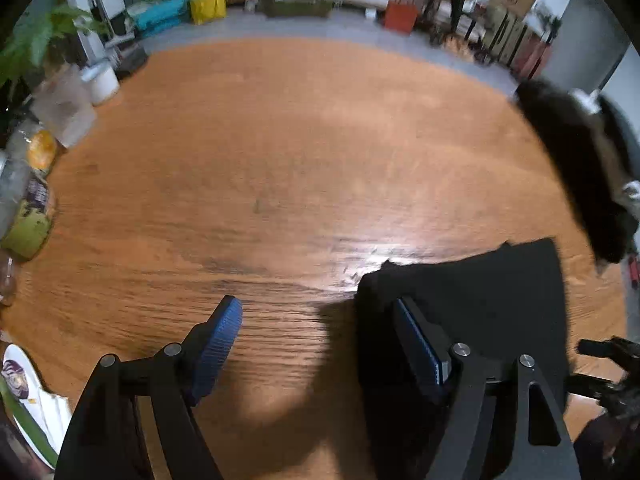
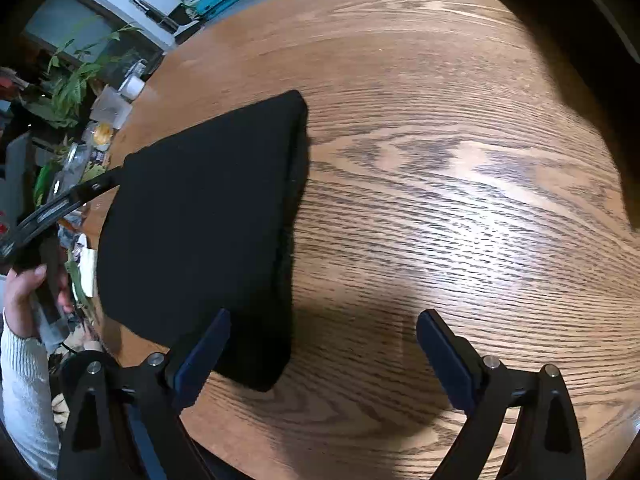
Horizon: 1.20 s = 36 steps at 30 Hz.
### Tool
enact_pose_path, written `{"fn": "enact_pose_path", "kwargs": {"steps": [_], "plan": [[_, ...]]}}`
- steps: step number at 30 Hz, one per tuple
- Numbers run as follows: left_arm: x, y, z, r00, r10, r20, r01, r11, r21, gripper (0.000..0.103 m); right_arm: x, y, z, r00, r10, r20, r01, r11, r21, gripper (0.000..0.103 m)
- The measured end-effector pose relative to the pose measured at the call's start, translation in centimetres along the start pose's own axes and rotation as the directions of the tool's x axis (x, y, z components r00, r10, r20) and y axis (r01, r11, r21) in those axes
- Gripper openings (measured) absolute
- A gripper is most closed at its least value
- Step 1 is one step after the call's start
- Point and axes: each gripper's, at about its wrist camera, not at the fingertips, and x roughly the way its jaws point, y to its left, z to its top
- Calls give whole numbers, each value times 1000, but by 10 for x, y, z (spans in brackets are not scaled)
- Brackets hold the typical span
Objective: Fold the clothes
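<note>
Left wrist view: left tool [image 1: 320,344] jaws spread wide, gripping nothing. Left blue pad [image 1: 218,350] sits over bare wood; the right pad is over the near-left corner of the folded black garment [image 1: 480,300], lower right of frame. Can't tell if that pad touches the cloth. Wooden surface [image 1: 280,160] fills most of the frame, motion-blurred. A second dark garment [image 1: 576,168] lies at the right edge, apart from the folded one. Left edge: clear plastic container [image 1: 64,108], white pot [image 1: 100,80], green plant [image 1: 36,36]. White plate [image 1: 24,384] at lower left. Part of the other tool's black frame shows at lower right.

Right wrist view: right tool [image 2: 324,354] also wide open, empty. Its left pad [image 2: 204,356] overlaps the near edge of the folded black garment [image 2: 200,220], centre-left of frame; the right pad is over bare surface [image 2: 460,200]. Garment lies flat, folded edge toward frame centre. Left tool [image 2: 60,204] reaches in from the left edge at the garment's far-left corner, held by the person's hand [image 2: 28,296] in a white knit sleeve.
</note>
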Motion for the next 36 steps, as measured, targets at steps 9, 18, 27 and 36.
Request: {"fn": "enact_pose_path", "kwargs": {"steps": [9, 18, 27, 36], "plan": [[-3, 67, -32, 989, -109, 97, 130, 960, -248, 86, -42, -6, 2, 951, -78, 299, 91, 995, -33, 84], [-67, 25, -48, 820, -542, 182, 550, 835, 9, 86, -31, 2, 36, 974, 21, 226, 13, 988, -151, 4], [8, 30, -21, 873, -488, 22, 488, 871, -60, 86, 2, 64, 52, 991, 22, 135, 24, 945, -326, 4], [29, 42, -13, 887, -462, -14, 457, 879, -134, 87, 23, 65, 85, 995, -6, 102, 30, 970, -240, 3]]}}
